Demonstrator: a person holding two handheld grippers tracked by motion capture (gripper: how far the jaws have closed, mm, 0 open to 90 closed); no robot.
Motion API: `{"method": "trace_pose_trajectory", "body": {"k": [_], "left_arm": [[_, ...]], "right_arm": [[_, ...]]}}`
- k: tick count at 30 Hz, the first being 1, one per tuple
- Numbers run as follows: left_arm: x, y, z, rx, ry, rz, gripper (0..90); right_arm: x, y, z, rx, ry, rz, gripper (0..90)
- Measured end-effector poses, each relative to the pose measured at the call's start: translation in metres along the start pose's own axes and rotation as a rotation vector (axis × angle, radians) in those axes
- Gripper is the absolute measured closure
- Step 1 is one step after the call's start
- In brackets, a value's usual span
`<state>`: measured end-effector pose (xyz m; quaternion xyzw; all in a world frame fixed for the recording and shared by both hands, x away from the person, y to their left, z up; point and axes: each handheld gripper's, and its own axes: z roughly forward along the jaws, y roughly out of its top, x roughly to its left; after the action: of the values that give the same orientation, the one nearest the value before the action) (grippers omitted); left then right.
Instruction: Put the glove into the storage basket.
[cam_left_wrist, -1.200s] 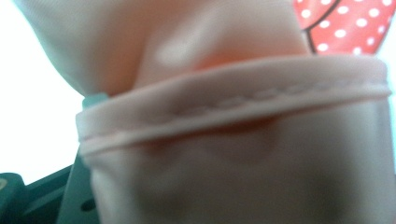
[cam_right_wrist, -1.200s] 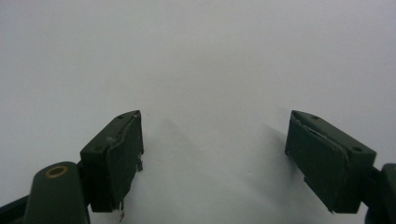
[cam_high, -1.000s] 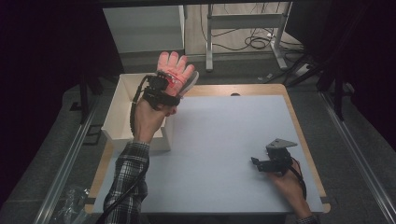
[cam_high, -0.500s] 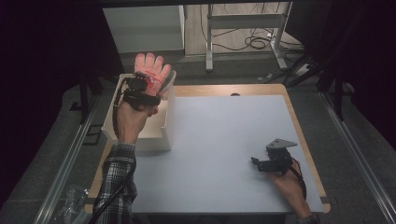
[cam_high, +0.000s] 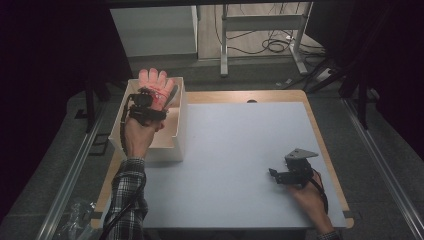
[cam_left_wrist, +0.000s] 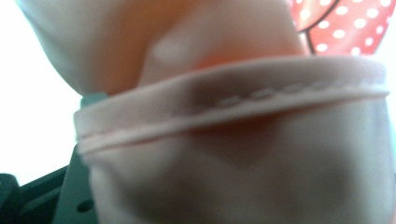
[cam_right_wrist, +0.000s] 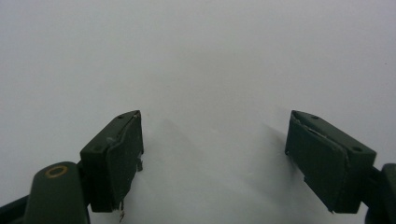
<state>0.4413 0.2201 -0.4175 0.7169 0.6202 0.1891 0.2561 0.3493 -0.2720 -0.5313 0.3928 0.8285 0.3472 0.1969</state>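
Pink glove (cam_high: 156, 86) held up over a white open-topped box (cam_high: 176, 145) at the far left of the table (cam_high: 240, 150): that is what I see from the high view. My left gripper (cam_high: 148, 102) has the glove by its cuff, the glove's fingers pointing away from me above the box's far wall, and the person's left hand (cam_high: 136, 136) in a plaid sleeve (cam_high: 126, 200) reaches over the box to carry it. Its jaws have just been easing apart a little, yet the cuff sits between them and the glove hangs from them, so I read the grip as clenched on the fabric. In the left gripper view, the glove's hemmed cuff (cam_left_wrist: 233, 107) lies pressed right against the lens, soft and blurred, with a patch of red cloth dotted white (cam_left_wrist: 355, 23) at the upper right corner. My right gripper (cam_high: 286, 176) rests low at the near right of the table, well apart from the box and the glove, with its grey three-cornered plate (cam_high: 300, 154) on top. In the right gripper view its two black jaws stand wide apart over the bare pale tabletop (cam_right_wrist: 210, 70), holding nothing.
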Motion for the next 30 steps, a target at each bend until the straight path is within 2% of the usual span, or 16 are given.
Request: {"method": "trace_pose_trajectory", "body": {"k": [8, 16, 17, 30], "left_arm": [[0.001, -0.007, 0.025, 0.028, 0.013, -0.011, 36.6], [-0.002, -0.008, 0.041, 0.07, 0.028, -0.018, 35.8], [-0.004, -0.008, 0.044, 0.082, 0.029, -0.025, 35.7], [-0.013, -0.001, 0.07, 0.209, 0.079, 0.007, 33.5]], "right_arm": [[0.0, 0.0, 0.0, 0.0, 0.0, 0.0, 19.5], [0.0, 0.0, 0.0, 0.0, 0.0, 0.0, 19.5], [0.0, 0.0, 0.0, 0.0, 0.0, 0.0, 19.5], [0.0, 0.0, 0.0, -0.001, 0.0, 0.0, 19.4]]}}
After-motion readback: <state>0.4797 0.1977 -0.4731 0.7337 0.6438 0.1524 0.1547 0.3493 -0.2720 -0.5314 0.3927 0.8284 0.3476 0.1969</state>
